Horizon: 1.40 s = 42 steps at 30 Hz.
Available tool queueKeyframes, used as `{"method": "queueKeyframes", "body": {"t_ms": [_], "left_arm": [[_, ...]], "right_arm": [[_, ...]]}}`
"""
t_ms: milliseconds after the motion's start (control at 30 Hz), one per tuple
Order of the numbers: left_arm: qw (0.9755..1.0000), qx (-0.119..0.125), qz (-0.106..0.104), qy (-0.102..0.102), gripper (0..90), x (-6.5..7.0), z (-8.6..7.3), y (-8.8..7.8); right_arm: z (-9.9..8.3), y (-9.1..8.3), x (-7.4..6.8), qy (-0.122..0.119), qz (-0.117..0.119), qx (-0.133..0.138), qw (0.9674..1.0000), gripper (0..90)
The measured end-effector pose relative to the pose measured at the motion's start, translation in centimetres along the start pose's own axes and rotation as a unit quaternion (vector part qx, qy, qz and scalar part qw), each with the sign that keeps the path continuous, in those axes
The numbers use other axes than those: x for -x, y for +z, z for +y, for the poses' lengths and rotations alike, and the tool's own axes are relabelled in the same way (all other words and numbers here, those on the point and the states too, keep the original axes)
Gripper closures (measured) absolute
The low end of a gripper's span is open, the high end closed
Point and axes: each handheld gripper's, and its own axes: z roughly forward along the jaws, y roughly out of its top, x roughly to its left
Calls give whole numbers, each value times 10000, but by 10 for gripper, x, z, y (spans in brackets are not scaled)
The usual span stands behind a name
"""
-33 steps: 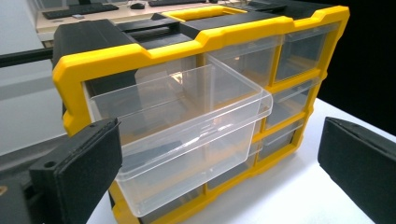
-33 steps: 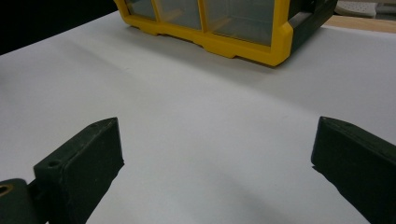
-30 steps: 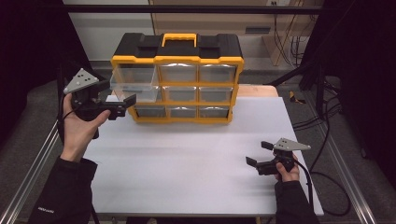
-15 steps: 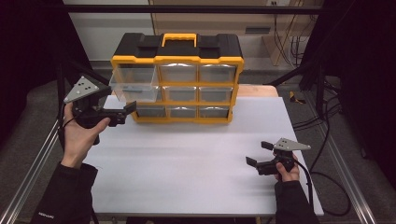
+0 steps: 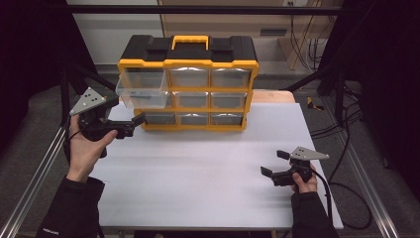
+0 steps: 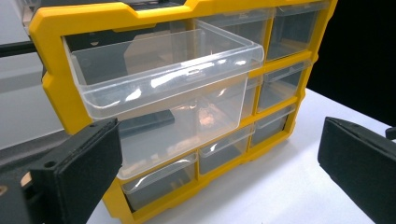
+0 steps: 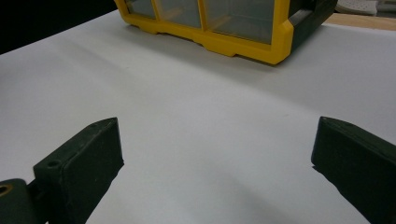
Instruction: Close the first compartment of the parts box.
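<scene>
Dark surroundings frame a white tabletop (image 5: 198,173) with a yellow and black drawer cabinet (image 5: 188,84) standing at its far edge. Its top-left clear drawer (image 5: 143,91) sticks well out of the frame and hangs over the drawers below, while the other drawers sit flush. In the left gripper view that drawer (image 6: 163,74) appears empty, tilted a little, its front lip just above the spread black jaws. The left claw (image 5: 136,121) is wide and holds nothing; half a second ago it sat closer under the drawer's front, and it has since drawn back toward the person and slightly down, so it now hovers just beside the cabinet's lower left corner, apart from the drawer. That retreat suggests the pulling-out is finished and the drawer is left open, ready for something to be put in or for a push back. The right claw (image 5: 271,163) rests low on the tabletop near the front right, well apart from the cabinet, jaws wide and empty, and has not shifted over that time.
</scene>
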Motion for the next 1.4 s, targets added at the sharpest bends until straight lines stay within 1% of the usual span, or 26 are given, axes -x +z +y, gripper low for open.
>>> {"method": "queueKeyframes", "body": {"t_ms": [133,200,333,400,567,667,733,933,1100,1167,1300,1400], "left_arm": [[10000,-43,34,16,1,0,-3,1],[10000,-84,16,4,16,-1,-4,2],[9999,-157,54,22,66,-1,-8,3],[9999,-167,35,14,96,-2,-10,3],[9997,-219,37,53,207,-3,-11,3],[9997,-237,61,49,274,-3,-12,4],[9996,-266,41,40,317,-3,-13,5],[9995,-304,59,94,458,-3,-14,8],[9993,-308,101,170,595,-3,-14,9],[9993,-296,138,196,628,-4,-15,10],[9994,-314,88,131,692,-7,-17,14],[9994,-321,109,107,725,-9,-18,16]], "right_arm": [[0,0,0,4,-5,6,10000,22],[0,0,0,2,1,-6,10000,22],[0,0,0,-6,0,-6,10000,23],[0,0,0,-4,-2,-10,10000,22],[0,1,0,-5,2,-5,10000,22],[-1,1,0,4,1,-35,10000,23],[-1,1,0,-1,2,-38,10000,23],[-1,1,0,16,-6,-18,10000,23],[-1,1,1,21,0,-20,10000,23],[-1,1,1,23,7,-32,10000,23],[-2,2,1,19,8,-35,10000,23],[-2,1,1,31,7,-24,10000,24]]}}
